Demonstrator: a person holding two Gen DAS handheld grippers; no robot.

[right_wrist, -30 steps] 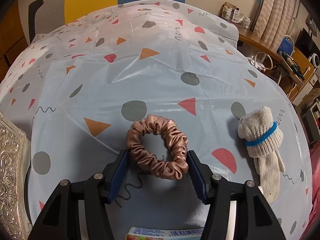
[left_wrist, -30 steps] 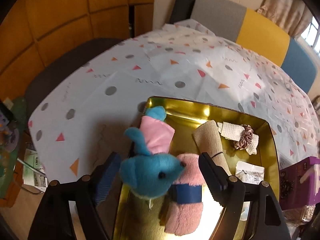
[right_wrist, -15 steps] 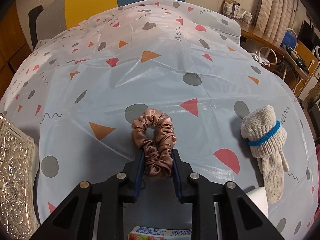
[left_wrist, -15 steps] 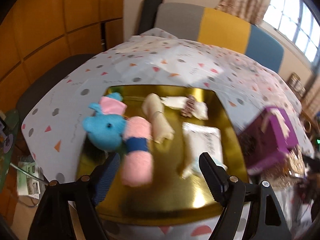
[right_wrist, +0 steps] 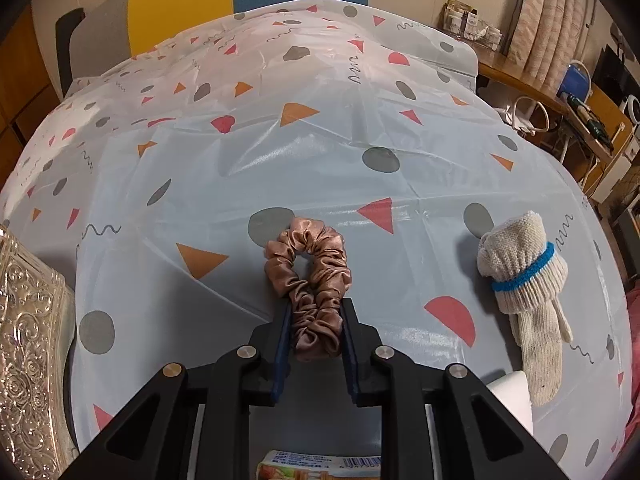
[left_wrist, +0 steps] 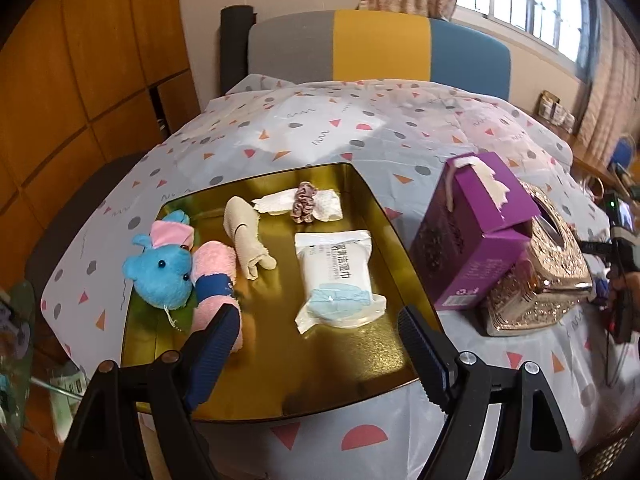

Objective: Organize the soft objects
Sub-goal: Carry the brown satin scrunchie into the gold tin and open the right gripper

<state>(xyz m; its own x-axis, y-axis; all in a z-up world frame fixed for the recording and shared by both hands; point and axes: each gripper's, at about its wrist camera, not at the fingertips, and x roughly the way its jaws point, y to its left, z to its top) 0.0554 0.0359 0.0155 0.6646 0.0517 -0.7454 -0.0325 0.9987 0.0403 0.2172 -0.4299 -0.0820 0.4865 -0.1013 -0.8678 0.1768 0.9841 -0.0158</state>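
Left wrist view. Left gripper [left_wrist: 316, 332]: jaws spread wide, nothing between them, poised over the near part of a gold tray [left_wrist: 280, 380]. The tray sits on a table under a patterned tablecloth [left_wrist: 360, 136] of grey dots and coloured triangles. Tray contents:
- blue plush toy [left_wrist: 160, 272] with a pink cap, at the left side;
- pink rolled sock [left_wrist: 212, 268] with a blue band, touching the plush toy;
- beige rolled cloth [left_wrist: 246, 232], just right of the pink sock;
- small mauve scrunchie [left_wrist: 304, 202] lying on a white cloth [left_wrist: 328, 208], at the far side;
- white wet-wipe pack [left_wrist: 336, 276], near the middle.

Beside the tray's right edge: purple box [left_wrist: 472, 236], open at the top, leaning against an ornate metallic tissue box [left_wrist: 548, 272].

Right wrist view. Right gripper [right_wrist: 315, 320]: closed on a bronze satin scrunchie [right_wrist: 310, 268], both pads pressing its near end, squeezing the loop narrow. The far end of the scrunchie rests on the tablecloth. To the right, well apart: cream knitted sock bundle [right_wrist: 524, 280] with a blue band, lying on the cloth. At the left edge, part of the ornate tissue box. At the bottom edge, a small printed packet [right_wrist: 320, 468], partly hidden.
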